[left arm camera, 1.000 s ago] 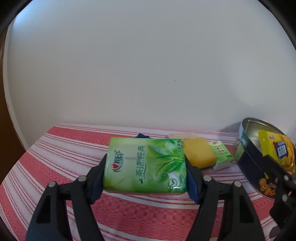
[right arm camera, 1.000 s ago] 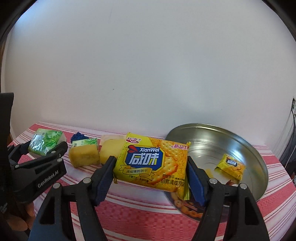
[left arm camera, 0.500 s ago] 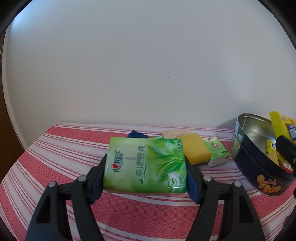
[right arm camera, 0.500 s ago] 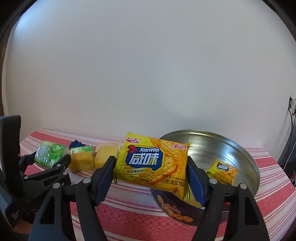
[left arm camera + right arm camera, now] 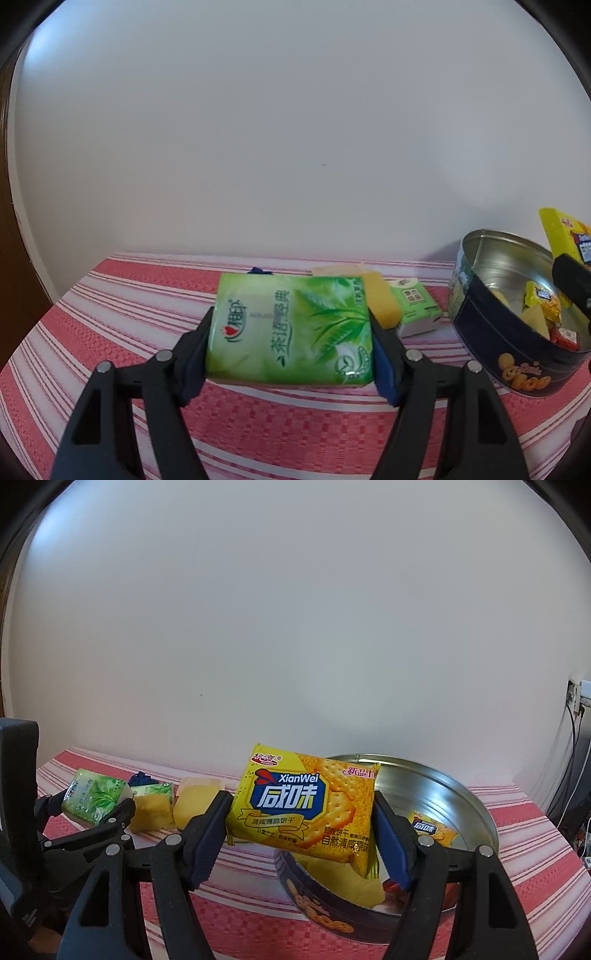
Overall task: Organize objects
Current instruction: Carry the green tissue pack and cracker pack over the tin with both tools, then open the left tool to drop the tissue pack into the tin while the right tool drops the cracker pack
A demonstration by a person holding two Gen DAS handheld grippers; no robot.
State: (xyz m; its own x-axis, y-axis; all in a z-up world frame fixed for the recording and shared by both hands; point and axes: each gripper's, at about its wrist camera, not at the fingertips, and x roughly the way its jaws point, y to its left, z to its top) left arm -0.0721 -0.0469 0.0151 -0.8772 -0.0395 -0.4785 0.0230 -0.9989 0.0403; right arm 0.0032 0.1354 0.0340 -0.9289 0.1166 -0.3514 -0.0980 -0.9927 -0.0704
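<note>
My left gripper (image 5: 291,354) is shut on a green tissue pack (image 5: 291,328), held above the red striped tablecloth (image 5: 110,310). The right gripper (image 5: 303,838) is shut on a yellow cracker packet (image 5: 303,805), which hangs over the near rim of a round metal tin (image 5: 461,797). That tin (image 5: 517,354) also shows at the right of the left wrist view, with small yellow snack packets (image 5: 541,301) and a red one inside. In the right wrist view the left gripper (image 5: 92,805) with its green pack (image 5: 94,797) appears at far left.
Yellow sponges (image 5: 195,805) (image 5: 153,810), a small green box (image 5: 415,304) and a dark blue item (image 5: 142,777) lie on the cloth between the two grippers. A white wall stands right behind the table. Cables and a socket (image 5: 580,698) are at far right.
Both grippers have shifted a little with their packs still held. The tin has come further into the left wrist view, and in the right wrist view the tin now sits lower behind the cracker packet.
</note>
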